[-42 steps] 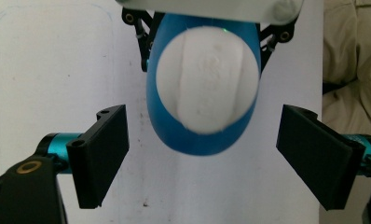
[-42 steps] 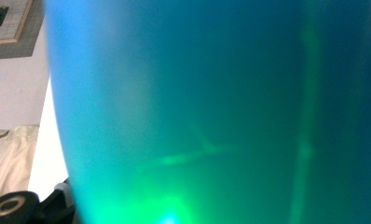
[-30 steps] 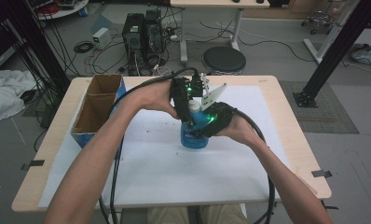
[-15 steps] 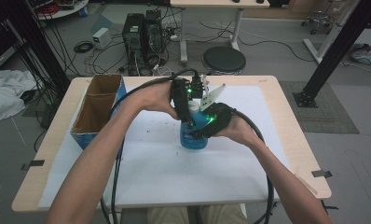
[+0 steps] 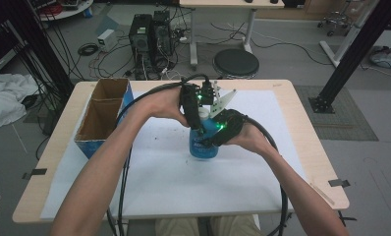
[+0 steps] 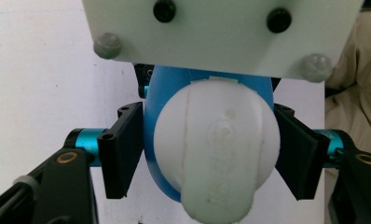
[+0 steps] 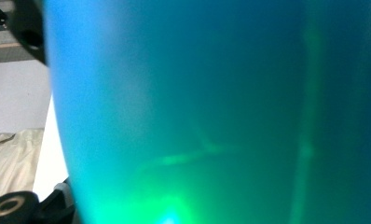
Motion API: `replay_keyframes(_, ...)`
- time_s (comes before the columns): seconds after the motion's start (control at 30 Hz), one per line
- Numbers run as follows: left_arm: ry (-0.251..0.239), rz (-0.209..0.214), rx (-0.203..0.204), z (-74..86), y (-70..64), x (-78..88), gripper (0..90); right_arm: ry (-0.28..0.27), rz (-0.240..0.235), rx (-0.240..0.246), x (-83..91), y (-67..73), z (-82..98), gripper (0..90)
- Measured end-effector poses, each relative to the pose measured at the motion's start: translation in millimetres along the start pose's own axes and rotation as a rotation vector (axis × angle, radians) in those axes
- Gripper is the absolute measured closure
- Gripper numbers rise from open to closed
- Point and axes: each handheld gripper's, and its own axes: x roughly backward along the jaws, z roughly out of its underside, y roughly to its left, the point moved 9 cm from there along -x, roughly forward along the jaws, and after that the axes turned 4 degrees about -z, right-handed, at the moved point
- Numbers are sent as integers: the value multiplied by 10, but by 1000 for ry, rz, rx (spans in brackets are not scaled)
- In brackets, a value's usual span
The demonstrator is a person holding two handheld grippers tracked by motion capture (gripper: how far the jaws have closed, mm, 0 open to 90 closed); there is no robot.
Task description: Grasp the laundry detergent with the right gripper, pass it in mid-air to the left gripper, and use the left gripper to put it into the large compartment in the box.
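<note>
Because the round white plastic cap (image 6: 216, 156) will only turn against a steady body, my right gripper (image 5: 214, 133) is clamped on the blue plastic bottle (image 5: 203, 147), which stands upright mid-table on the white paper sheet (image 5: 183, 182). My left gripper (image 5: 196, 105) points straight down over the cap; its jaws have just been closing, and its black pads (image 6: 123, 149) now sit against the cap's two sides. Both forearms reach forward, hands meeting at the bottle.
</note>
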Motion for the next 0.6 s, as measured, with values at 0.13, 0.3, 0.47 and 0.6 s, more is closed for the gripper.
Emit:
replay_keyframes(0.13,-2,2,-1,-5,-2,-8,341,-4,0,0,-7,5,1,455)
replay_keyframes(0.3,1,3,-9,-8,-11,-12,369,-4,-3,-1,-10,2,11,454)
replay_keyframes(0.47,-6,1,-21,-8,-16,-7,379,-7,-5,2,-8,7,12,453)
replay_keyframes(0.6,-13,1,-19,-4,-11,-8,381,-14,-11,1,-16,8,12,451)
